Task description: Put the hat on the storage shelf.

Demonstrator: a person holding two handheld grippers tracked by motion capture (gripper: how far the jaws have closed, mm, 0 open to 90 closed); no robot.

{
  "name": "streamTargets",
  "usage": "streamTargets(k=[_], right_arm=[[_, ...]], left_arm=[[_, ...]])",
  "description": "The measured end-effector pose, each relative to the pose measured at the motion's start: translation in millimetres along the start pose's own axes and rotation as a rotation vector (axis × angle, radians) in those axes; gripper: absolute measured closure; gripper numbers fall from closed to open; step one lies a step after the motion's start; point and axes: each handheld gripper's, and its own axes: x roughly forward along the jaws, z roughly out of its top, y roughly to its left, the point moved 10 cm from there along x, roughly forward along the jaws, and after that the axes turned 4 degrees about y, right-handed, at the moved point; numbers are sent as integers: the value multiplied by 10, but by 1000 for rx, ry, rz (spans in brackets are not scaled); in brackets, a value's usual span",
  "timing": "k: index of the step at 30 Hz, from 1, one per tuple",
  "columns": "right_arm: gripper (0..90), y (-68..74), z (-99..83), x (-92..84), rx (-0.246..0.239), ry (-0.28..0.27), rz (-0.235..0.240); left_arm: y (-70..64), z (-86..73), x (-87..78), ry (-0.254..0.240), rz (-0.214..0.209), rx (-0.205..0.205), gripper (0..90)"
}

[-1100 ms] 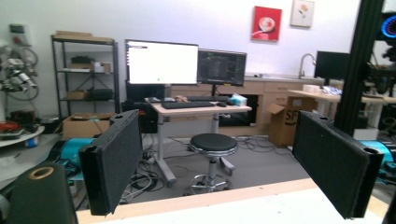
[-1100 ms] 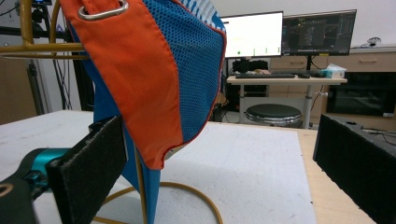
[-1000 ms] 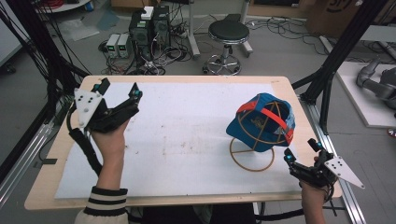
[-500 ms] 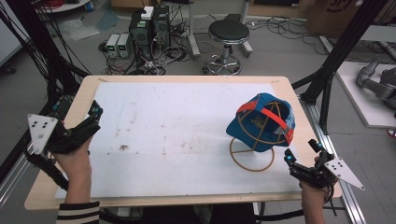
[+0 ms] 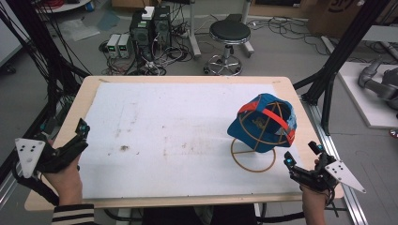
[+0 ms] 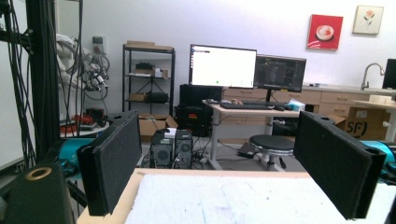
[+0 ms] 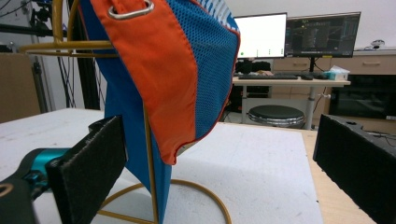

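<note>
We see a cloth cap (image 7: 154, 70), blue mesh with matt orange panels, on a glossy gold wire stand (image 5: 253, 157), probably metal. The bench (image 5: 187, 82) has a pale wood rim under a rough, stained white sheet (image 5: 178, 136). Each tool's jaws carry matt black, grainy foam-like pads (image 6: 114, 158).

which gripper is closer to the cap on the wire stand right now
Right. The right gripper sits just past the cap at the table's near right corner; the left gripper is across the table at the left edge.
</note>
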Motion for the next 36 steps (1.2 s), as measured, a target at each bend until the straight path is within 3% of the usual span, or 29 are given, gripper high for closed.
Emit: streamTargets(k=[5,9,12,20,26,36], right_arm=[[26,-26,-8,-17,5,-3,-4],[26,-45,-36,-1,13,1,-10],[26,-19,-77,35,-32,27,4],[27,25,-81,67,-40,30,24],[26,25,-100,83,-6,26,27],[27,23,-80,99,-2,11,31]], left_arm=[[-26,-177,-1,25,-4,0,158],[-90,-314,17,60,-18,33,158],[-114,-396,24,84,-25,61,158],[-57,-449,15,93,-16,51,158],[-140,-488,39,98,-47,45,158],[-184,-527,58,106,-73,50,158]])
